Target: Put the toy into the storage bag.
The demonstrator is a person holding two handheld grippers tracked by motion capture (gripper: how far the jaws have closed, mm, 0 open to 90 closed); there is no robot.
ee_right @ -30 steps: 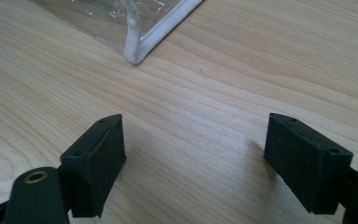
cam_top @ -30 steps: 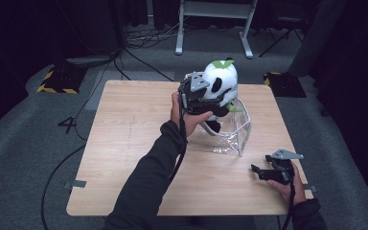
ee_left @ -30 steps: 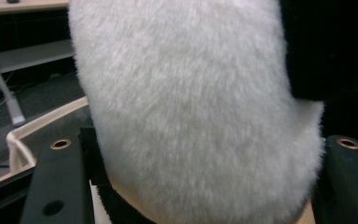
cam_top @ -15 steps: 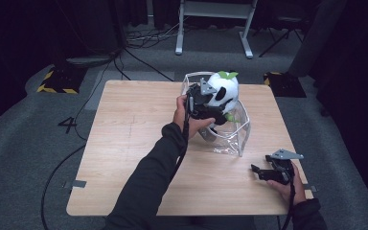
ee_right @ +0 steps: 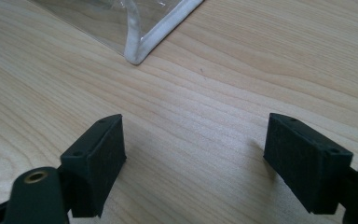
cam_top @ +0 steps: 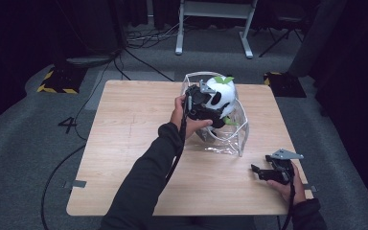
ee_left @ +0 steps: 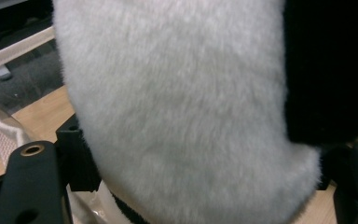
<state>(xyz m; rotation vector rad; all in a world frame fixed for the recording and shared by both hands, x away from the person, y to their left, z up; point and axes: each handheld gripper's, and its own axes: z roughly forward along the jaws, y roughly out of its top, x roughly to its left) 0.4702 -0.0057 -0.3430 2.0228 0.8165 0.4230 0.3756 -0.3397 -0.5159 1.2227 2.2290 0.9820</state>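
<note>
— Jaws on the left gripper (cam_top: 207, 103) have just been opening, haven't they?

— Yes, about half wide, with the toy panda (cam_top: 223, 93) between them. From the left gripper view I cannot tell whether the pads press the fur or merely brush it.

— Where is the panda?

— Sitting in the mouth of the clear bag (cam_top: 239, 139), out toward one o'clock from the middle of the table (cam_top: 134, 124). Its head with the green leaves (cam_top: 223, 80) pokes above the rim.

— How would it handle, do you think?

— Light and soft, I'd judge. The fur is thick and the stuffing gives, so a grip sinks in rather than slips. Nothing fragile about it. Take it across the round white body or head; the leaves look too flimsy to hold.

— And the bag?

— Thin and floppy apart from its white edging, so it may shift if the toy is pushed.

— The other hand?

— The right gripper (ee_right: 192, 154) rests at five o'clock on the table, jaws spread wide with nothing between them, a corner of the bag just ahead.

— Count it up.

— One panda, two leaves, one bag, one table, two grippers.
</note>
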